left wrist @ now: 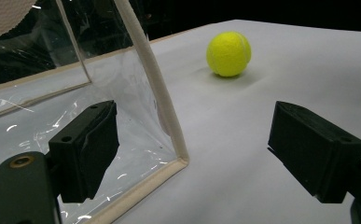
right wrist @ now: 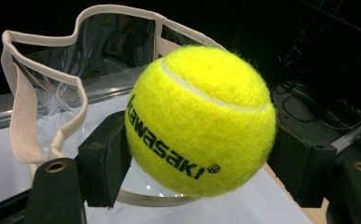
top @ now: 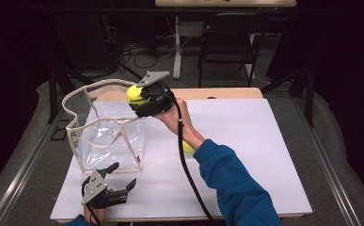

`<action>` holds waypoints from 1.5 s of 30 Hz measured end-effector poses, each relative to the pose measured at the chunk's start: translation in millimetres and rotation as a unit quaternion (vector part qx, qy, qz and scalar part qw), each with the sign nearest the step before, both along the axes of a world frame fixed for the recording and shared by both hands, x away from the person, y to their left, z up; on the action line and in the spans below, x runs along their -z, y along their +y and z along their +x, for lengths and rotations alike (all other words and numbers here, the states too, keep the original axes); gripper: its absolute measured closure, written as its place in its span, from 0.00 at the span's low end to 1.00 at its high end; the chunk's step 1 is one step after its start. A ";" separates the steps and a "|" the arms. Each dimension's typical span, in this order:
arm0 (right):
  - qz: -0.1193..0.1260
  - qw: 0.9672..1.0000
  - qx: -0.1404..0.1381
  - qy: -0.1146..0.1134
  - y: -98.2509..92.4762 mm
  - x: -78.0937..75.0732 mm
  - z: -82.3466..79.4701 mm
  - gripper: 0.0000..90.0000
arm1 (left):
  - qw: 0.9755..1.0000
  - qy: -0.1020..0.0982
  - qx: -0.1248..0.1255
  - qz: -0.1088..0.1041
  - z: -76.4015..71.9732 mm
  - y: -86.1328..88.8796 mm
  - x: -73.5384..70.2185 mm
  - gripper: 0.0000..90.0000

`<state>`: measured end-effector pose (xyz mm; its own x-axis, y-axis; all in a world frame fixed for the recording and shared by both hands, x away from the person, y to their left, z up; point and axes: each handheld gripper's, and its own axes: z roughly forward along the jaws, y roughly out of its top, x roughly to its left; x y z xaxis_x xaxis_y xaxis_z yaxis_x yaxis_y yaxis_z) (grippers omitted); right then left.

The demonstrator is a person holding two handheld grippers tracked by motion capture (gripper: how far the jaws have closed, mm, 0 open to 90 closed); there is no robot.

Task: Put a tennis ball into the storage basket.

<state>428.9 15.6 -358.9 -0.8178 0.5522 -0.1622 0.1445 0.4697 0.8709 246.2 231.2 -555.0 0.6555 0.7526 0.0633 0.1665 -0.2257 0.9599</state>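
White desk surface, dark surroundings. Left tool: jaws wide apart, holding nothing, the clear bag's near corner just ahead. Right tool: jaws clamped on a yellow tennis ball, raised over the bag's rim. Second ball lies beyond the left tool.

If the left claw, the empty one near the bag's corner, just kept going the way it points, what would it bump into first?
Probably the clear bag: its cream-trimmed corner edge stands just ahead of the open left claw, in line with the gap between its jaws. A tennis ball lies farther off on the white table. Depth is hard to judge.
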 end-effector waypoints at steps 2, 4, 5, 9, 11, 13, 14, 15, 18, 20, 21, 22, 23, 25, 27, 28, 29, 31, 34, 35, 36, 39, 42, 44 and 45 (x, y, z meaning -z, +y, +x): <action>-0.003 1.000 -0.001 0.002 1.4 0.4 0.6 0.29 | 1.000 0.000 0.001 0.002 0.3 0.2 0.0 0.18; -0.005 1.000 -0.001 0.004 2.8 1.0 1.5 0.29 | 1.000 0.000 0.001 0.002 0.3 0.0 0.0 0.18; -0.007 1.000 -0.001 0.005 3.5 1.1 2.1 0.29 | 1.000 -0.001 0.002 0.003 0.4 0.0 -0.1 0.18; -0.007 1.000 -0.002 0.010 5.6 1.7 3.8 0.29 | 1.000 0.000 0.000 0.001 0.2 0.3 0.0 0.18; -0.009 1.000 -0.002 0.012 6.7 2.0 4.1 0.29 | 1.000 0.000 0.000 0.001 0.1 0.3 0.0 0.18; -0.011 1.000 -0.003 0.014 8.0 2.5 4.4 0.29 | 1.000 0.000 0.000 0.000 0.1 0.1 0.0 0.18; -0.012 1.000 -0.003 0.014 8.4 2.7 4.5 0.29 | 1.000 0.000 0.001 0.001 0.3 0.2 0.0 0.18; -0.013 1.000 -0.003 0.014 9.0 2.9 4.5 0.29 | 1.000 0.000 0.000 0.000 0.2 0.1 0.0 0.18; -0.015 1.000 -0.004 0.016 10.4 2.9 4.6 0.29 | 1.000 0.000 0.000 0.000 0.2 0.4 0.0 0.18; -0.015 1.000 -0.005 0.017 11.2 3.1 4.9 0.29 | 1.000 0.001 0.001 0.002 0.4 0.6 -0.1 0.18; -0.017 1.000 -0.006 0.019 11.7 3.3 5.1 0.29 | 1.000 0.001 0.001 0.001 0.3 0.4 0.0 0.18; -0.019 1.000 -0.006 0.019 12.3 3.6 5.1 0.29 | 1.000 0.001 0.001 0.001 0.3 0.3 -0.1 0.18; -0.020 1.000 -0.005 0.019 13.0 3.9 5.0 0.29 | 1.000 0.001 0.002 0.002 0.4 0.3 -0.1 0.18; -0.021 1.000 -0.006 0.019 14.1 4.1 5.0 0.29 | 1.000 0.001 0.002 0.002 0.3 0.3 -0.2 0.18; -0.023 1.000 -0.007 0.021 15.0 4.4 5.3 0.29 | 1.000 0.001 0.001 0.001 0.1 0.2 -0.1 0.18; -0.023 0.999 -0.007 0.022 15.4 4.6 5.3 0.29 | 1.000 0.001 0.001 0.001 0.3 0.4 -0.1 0.18; -0.024 0.999 -0.008 0.022 15.9 5.0 5.6 0.29 | 1.000 0.002 0.001 0.001 0.3 0.2 0.0 0.18; -0.026 0.999 -0.007 0.024 16.8 5.8 5.7 0.29 | 1.000 0.001 0.002 0.002 0.4 0.4 -0.2 0.18; -0.027 0.999 -0.008 0.028 17.8 7.0 6.6 0.29 | 1.000 0.002 0.001 0.000 0.3 0.3 -0.1 0.18; -0.028 0.999 -0.008 0.030 18.2 7.5 6.8 0.29 | 1.000 0.002 0.001 0.001 0.3 0.4 0.0 0.18; -0.028 0.999 -0.008 0.032 18.7 8.1 7.2 0.29 | 1.000 0.001 0.001 0.000 0.3 0.4 -0.1 0.18; -0.030 0.999 -0.007 0.037 20.3 9.4 7.7 0.29 | 1.000 0.001 0.003 0.002 0.4 0.3 -0.2 0.18; -0.032 0.999 -0.008 0.040 22.0 10.9 7.9 0.29 | 1.000 0.001 0.002 0.001 0.1 0.2 -0.2 0.18; -0.032 0.999 -0.008 0.043 22.5 11.4 8.2 0.29 | 1.000 0.002 0.002 0.000 0.2 0.3 0.0 0.18; -0.031 0.999 -0.006 0.044 22.6 11.7 8.5 0.29 | 1.000 0.001 0.002 0.002 0.4 0.4 0.0 0.18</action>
<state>437.4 38.2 -370.5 -0.8369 0.5333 -0.1231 0.2133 0.5250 0.8240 246.6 231.7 -554.9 0.6588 0.7496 0.0640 0.1683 -0.2297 0.9586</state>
